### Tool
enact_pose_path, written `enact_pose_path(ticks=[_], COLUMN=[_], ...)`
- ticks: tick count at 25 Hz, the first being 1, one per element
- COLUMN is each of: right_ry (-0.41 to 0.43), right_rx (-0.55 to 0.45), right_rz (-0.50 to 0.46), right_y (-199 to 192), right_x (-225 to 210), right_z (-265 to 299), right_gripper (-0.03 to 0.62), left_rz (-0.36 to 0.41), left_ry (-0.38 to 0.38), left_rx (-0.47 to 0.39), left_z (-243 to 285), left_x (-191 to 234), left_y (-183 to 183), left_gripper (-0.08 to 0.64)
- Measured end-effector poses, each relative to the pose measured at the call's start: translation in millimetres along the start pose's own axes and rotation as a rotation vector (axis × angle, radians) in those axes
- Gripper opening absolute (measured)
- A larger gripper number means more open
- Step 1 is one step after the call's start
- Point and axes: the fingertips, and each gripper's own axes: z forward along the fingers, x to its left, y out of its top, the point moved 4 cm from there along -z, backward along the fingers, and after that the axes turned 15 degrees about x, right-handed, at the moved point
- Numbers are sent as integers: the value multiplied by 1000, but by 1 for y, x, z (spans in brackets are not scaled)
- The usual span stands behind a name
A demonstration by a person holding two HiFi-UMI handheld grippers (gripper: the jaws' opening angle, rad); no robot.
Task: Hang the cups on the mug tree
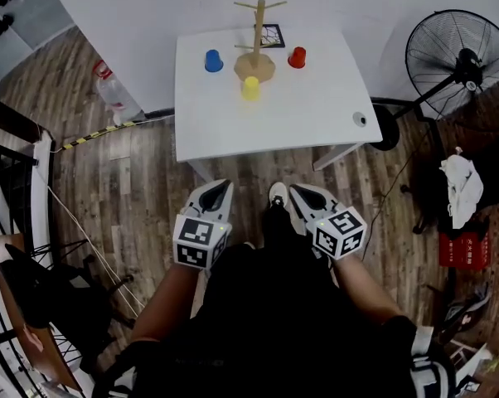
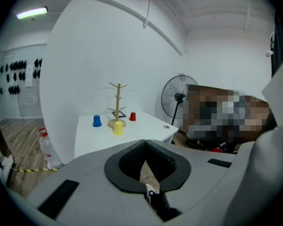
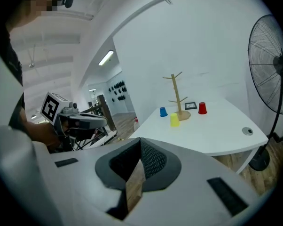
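A wooden mug tree [image 1: 257,44] stands at the far middle of a white table [image 1: 316,114]. Round it sit three upside-down cups: a blue cup [image 1: 213,60] to its left, a red cup [image 1: 297,57] to its right, a yellow cup [image 1: 250,88] in front. Both grippers hang well short of the table, over the floor near the person's body. My left gripper [image 1: 220,191] is shut and empty. My right gripper [image 1: 303,193] is shut and empty too. The mug tree [image 2: 117,107] and cups show far off in the left gripper view, and the mug tree [image 3: 179,98] likewise in the right gripper view.
A black standing fan [image 1: 458,60] is right of the table. A plastic bottle [image 1: 115,94] stands on the wood floor at the table's left. A marker card [image 1: 270,36] lies behind the tree. A red crate [image 1: 463,249] and clutter sit at the right; black railings [image 1: 9,181] at the left.
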Motion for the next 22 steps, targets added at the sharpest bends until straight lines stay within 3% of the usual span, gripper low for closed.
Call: enact_pose_path(ticks=[8, 17, 22], right_ry=[55, 93, 122], right_rx=[-3, -10, 9], right_rz=[-7, -57, -84], right_y=[43, 120, 144], right_x=[-61, -151, -193], right_z=[44, 73, 90], right_gripper=[6, 6, 6], left_rz=[-11, -30, -52], left_ry=[31, 80, 108], left_rx=[69, 28, 29], left_z=[58, 124, 161], left_x=[31, 64, 76], left_y=[35, 132, 164], left_gripper=[15, 15, 15])
